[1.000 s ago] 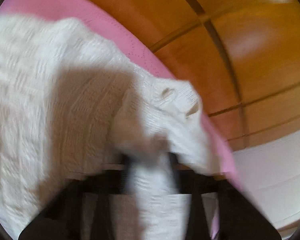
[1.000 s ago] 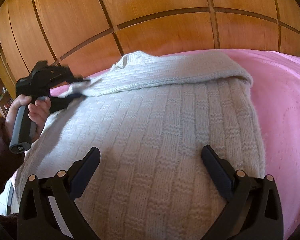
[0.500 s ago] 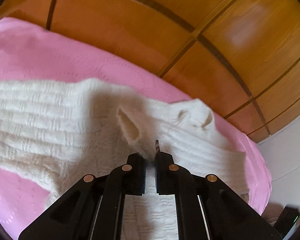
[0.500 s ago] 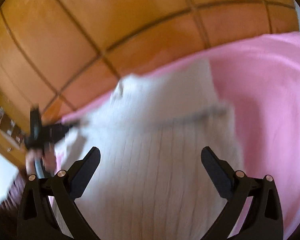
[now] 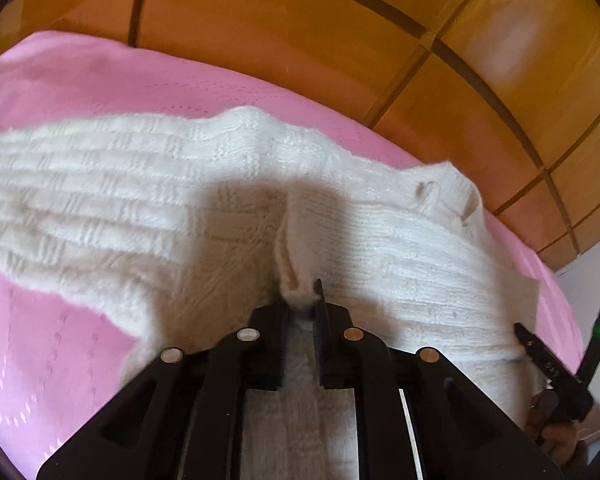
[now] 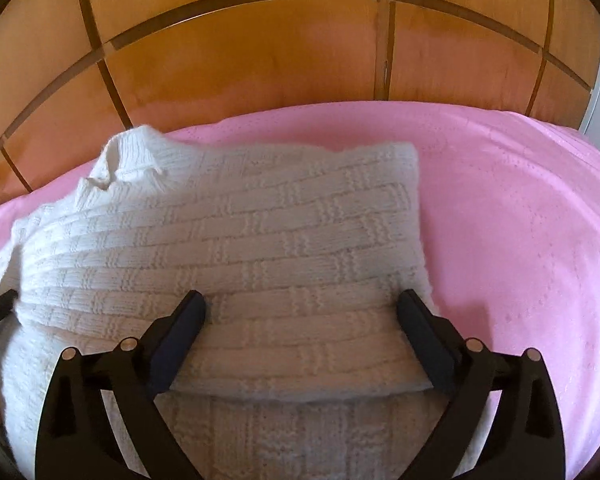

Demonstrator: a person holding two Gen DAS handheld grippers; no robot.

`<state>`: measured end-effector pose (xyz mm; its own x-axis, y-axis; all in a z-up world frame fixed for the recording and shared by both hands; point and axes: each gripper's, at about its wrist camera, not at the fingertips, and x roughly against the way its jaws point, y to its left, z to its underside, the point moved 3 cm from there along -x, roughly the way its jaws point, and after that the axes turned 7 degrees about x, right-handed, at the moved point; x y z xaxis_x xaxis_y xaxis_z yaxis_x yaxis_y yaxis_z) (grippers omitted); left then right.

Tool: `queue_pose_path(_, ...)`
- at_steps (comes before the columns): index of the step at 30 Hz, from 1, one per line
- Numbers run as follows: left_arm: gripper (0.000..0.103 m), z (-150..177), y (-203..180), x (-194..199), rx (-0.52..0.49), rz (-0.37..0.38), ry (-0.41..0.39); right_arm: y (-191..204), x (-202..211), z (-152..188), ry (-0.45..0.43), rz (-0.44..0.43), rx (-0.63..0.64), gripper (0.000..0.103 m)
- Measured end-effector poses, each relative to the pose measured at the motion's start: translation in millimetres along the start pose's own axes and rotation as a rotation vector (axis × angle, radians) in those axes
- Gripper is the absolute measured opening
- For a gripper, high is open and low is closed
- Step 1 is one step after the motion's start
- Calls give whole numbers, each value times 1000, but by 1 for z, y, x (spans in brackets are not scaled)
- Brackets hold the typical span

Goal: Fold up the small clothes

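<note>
One white basket-weave knitted sweater [image 6: 236, 264] lies folded on the pink textured bedspread [image 6: 520, 240], its near hem cut off by the lower frame edge and its left portion blurred in the left wrist view. The black left gripper [image 5: 302, 312] is nearly closed, pinching a raised ridge of the knit, while the black right gripper [image 6: 300, 312] is spread wide above the folded panel, gripping nothing. Orange-brown wooden wall panels [image 6: 260, 52] with dark seams stand behind the bed.
</note>
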<state>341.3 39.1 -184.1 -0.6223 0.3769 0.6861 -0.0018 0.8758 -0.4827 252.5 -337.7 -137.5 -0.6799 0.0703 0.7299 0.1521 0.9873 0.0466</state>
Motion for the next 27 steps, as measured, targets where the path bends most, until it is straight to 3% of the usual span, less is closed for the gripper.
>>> queue_pose_path(4, 39, 3, 10, 16, 8, -17, -28, 2, -3, 0, 7, -1, 11, 101)
queue_pose_path(7, 48, 4, 24, 39, 53, -30, -76, 5, 2, -1, 9, 5, 8, 101)
queue_pose_path(9, 48, 6, 35, 56, 85, -17, -104, 10, 14, -6, -2, 49, 7, 101)
queue_pose_path(12, 58, 8, 61, 82, 110, -87, -184, 23, 43, 0, -54, 21, -12, 101)
queue_pose_path(16, 58, 6, 119, 108, 263, -100, -203, 67, 67, 32, -58, -70, 74, 101)
queue_pose_path(20, 58, -1, 175, 127, 416, -84, -205, 112, 60, 75, -27, -50, 255, 101)
queue_pose_path(21, 58, -4, 193, 137, 460, -89, -229, 115, 62, 81, -73, -21, 269, 101)
queue_pose_path(27, 58, -27, 278, 173, 676, -106, -311, 107, 55, 79, -57, -80, 217, 101)
